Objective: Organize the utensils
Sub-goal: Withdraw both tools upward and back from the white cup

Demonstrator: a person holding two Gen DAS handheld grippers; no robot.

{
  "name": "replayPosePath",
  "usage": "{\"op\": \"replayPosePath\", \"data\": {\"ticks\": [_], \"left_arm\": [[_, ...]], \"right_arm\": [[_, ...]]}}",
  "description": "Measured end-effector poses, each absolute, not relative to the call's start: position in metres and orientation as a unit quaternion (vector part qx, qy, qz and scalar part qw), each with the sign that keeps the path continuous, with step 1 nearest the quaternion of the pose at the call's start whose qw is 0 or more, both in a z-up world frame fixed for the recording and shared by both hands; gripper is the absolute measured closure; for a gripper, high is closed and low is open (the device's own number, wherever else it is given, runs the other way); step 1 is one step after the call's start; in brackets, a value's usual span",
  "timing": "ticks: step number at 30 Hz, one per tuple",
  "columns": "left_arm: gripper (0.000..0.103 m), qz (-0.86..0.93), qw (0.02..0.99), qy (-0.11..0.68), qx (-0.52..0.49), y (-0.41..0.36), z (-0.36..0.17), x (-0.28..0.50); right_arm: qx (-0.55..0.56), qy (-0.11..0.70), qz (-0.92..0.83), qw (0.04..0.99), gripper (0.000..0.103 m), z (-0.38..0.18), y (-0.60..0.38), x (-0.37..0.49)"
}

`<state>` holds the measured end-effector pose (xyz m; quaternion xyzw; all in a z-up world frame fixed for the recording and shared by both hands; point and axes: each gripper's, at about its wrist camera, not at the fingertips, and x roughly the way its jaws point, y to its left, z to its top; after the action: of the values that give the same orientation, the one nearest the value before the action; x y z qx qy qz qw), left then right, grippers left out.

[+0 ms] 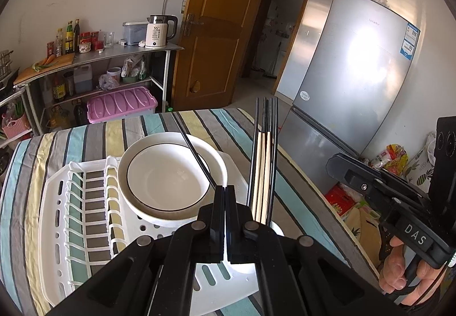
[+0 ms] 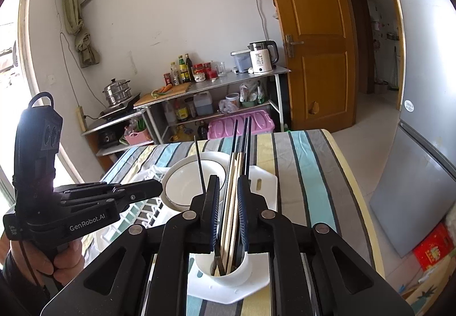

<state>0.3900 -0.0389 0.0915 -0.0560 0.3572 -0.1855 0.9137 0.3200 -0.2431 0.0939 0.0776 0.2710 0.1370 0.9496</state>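
A kitchen corner with a metal shelf unit, a wooden door and a silver fridge (image 1: 359, 82) lies behind a table under a striped cloth (image 1: 34, 162).

In the left wrist view, a white dish rack (image 1: 54, 219) sits on the cloth with a white bowl (image 1: 171, 179) resting in it. The left gripper (image 1: 224, 193) is clenched on a single black chopstick (image 1: 196, 156), which slants up and left across the bowl. Just right of it, a bundle of chopsticks (image 1: 263, 162), black and pale wood, stands upright. The right gripper (image 1: 339, 162) shows at the right edge, off the table's side.

In the right wrist view, the same bundle stands in a white cup (image 2: 228, 270) on the rack's flat end. The right gripper (image 2: 228, 187) has its fingers spread either side of the bundle, with the sticks between them; whether the pads touch the sticks is unclear. The left gripper, at left, holds the single chopstick upright over the bowl.
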Motion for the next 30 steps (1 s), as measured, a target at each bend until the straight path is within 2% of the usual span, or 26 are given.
{"op": "replayPosePath", "data": {"ticks": [6, 18, 30], "left_arm": [[0.103, -0.175, 0.92, 0.347, -0.043, -0.033, 0.084, 0.36], [0.101, -0.162, 0.937, 0.307, -0.027, -0.034, 0.073, 0.245], [0.1, -0.109, 0.947, 0.3, -0.027, -0.016, 0.056, 0.147]], "right_arm": [[0.079, 0.261, 0.139, 0.952, 0.09, 0.091, -0.245, 0.292], [0.056, 0.253, 0.131, 0.957, 0.081, 0.074, -0.224, 0.206], [0.029, 0.244, 0.123, 0.961, 0.079, 0.057, -0.196, 0.129]]}}
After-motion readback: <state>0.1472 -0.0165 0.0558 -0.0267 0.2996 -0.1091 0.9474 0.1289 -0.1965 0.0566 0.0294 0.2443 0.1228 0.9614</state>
